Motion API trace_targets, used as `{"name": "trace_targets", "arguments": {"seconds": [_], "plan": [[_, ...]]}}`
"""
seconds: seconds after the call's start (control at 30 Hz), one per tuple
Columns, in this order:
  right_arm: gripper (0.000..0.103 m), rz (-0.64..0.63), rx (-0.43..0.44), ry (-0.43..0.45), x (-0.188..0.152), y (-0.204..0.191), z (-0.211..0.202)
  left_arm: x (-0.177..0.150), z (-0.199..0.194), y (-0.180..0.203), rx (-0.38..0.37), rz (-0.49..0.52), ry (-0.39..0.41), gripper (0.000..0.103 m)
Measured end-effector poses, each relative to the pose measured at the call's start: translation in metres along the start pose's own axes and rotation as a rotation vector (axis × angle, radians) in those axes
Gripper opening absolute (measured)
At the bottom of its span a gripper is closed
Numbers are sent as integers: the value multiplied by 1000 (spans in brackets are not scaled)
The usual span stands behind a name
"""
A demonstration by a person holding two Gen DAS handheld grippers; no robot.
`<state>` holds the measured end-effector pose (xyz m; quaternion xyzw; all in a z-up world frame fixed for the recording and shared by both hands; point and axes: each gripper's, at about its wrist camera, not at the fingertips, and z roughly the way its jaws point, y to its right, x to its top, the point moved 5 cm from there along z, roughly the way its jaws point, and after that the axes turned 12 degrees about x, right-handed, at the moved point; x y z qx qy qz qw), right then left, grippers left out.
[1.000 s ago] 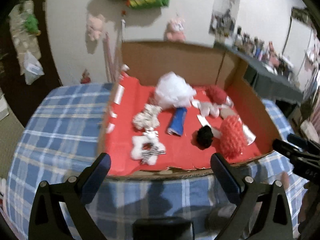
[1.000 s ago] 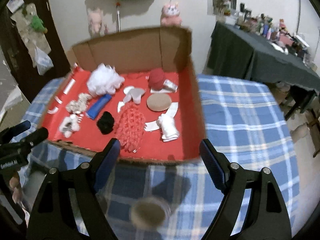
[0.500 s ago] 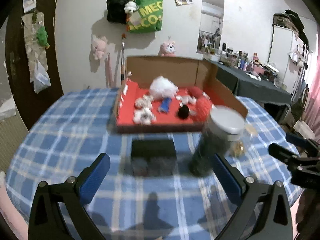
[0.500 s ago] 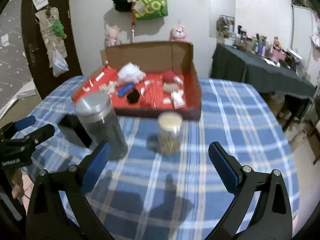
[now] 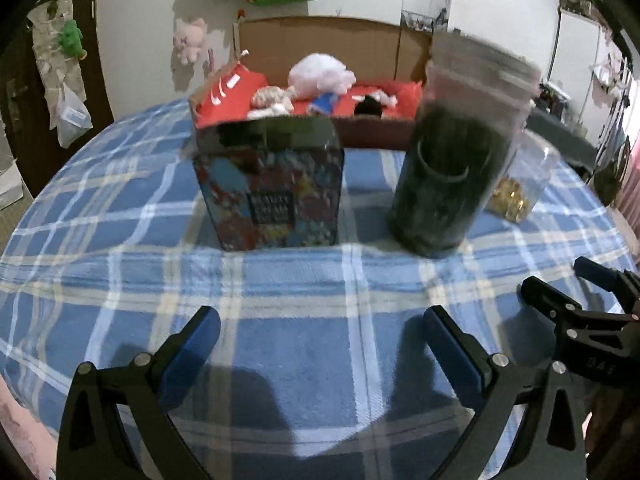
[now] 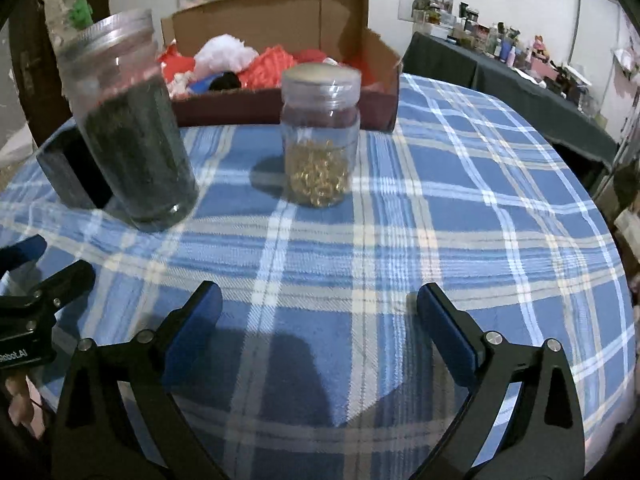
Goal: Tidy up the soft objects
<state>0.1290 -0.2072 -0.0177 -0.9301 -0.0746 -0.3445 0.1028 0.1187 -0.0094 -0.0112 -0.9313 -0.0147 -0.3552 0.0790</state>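
Note:
A cardboard box [image 5: 320, 38] with a red lining stands at the far side of the table; it also shows in the right wrist view [image 6: 280, 16]. It holds several soft objects: a white fluffy ball [image 5: 320, 76], a blue roll [image 5: 324, 102], a black pompom [image 5: 366, 106] and a red knitted piece [image 6: 266, 66]. My left gripper [image 5: 320, 340] is open and empty, low over the plaid cloth near the front. My right gripper [image 6: 318, 316] is open and empty too, beside it on the right.
A colourful printed box [image 5: 276, 188] stands in front of the cardboard box. A tall dark jar [image 6: 128, 128] with a metal lid and a smaller jar of gold bits [image 6: 318, 132] stand between me and the box. A blue plaid cloth [image 6: 460, 200] covers the round table.
Both grippers have pulled back from over the cardboard box and dropped low near the table's front. The jars and the printed box now stand between them and the box.

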Motion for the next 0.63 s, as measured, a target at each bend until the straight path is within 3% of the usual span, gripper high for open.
{"name": "trace_targets", "arguments": {"seconds": [0.2,0.63], "plan": [[101,24,-3,11,-2,3,-2,0,3,2,42,-9,20,103],[102,34,-14,20,-4,3,-3,1,5,3,54,-8,25,103]]}}
